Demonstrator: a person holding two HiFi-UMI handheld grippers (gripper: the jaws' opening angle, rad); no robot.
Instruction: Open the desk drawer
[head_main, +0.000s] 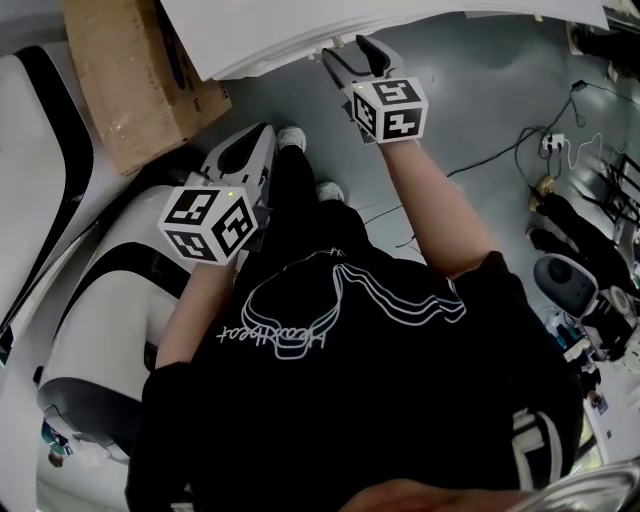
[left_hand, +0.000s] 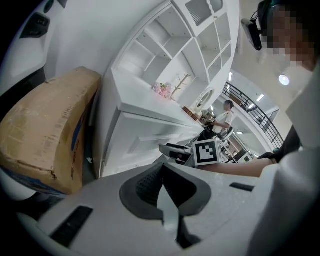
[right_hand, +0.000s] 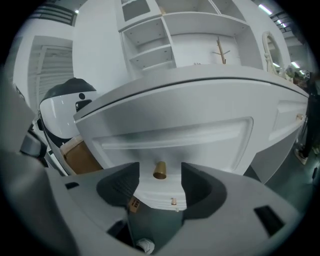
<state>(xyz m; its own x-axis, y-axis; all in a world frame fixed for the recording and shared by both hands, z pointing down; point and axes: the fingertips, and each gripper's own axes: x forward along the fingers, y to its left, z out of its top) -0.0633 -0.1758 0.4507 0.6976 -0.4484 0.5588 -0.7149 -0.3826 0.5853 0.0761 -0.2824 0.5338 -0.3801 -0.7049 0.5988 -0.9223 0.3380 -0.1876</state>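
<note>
— Right gripper (right_hand: 160, 182) first: how does it stand?

— Its jaws are spread wide and hold nothing. The brass knob (right_hand: 159, 170) of the desk drawer (right_hand: 200, 132) shows in the gap between the two dark pads, touching neither.

— And the drawer itself?

— Its white panelled front sits directly under the edge of the desktop (right_hand: 200, 87) and fills most of the right gripper view. A smaller knob (right_hand: 173, 201) shows lower on the desk front, below the brass one.

— What does the head view add?

— The person's right arm is stretched forward, with that gripper's tips at the desk's near edge. White shoes (head_main: 291, 138) stand on the grey floor (head_main: 480, 90) just short of the desk, and black cables (head_main: 500, 150) trail off to the right.

— The left gripper (left_hand: 163, 172)?

— Closed: its pads meet at the tips with nothing between them. In the head view it hangs low beside the person's left thigh, well apart from the desk.

— What does its camera face?

— The desk's left end, where a cardboard box (left_hand: 45, 135) stands just beside it. White open shelves (left_hand: 185, 45) rise from the back of the desktop. A small pink cluster (left_hand: 162, 90) and a branch-shaped stand (left_hand: 182, 80) sit at their foot.
</note>
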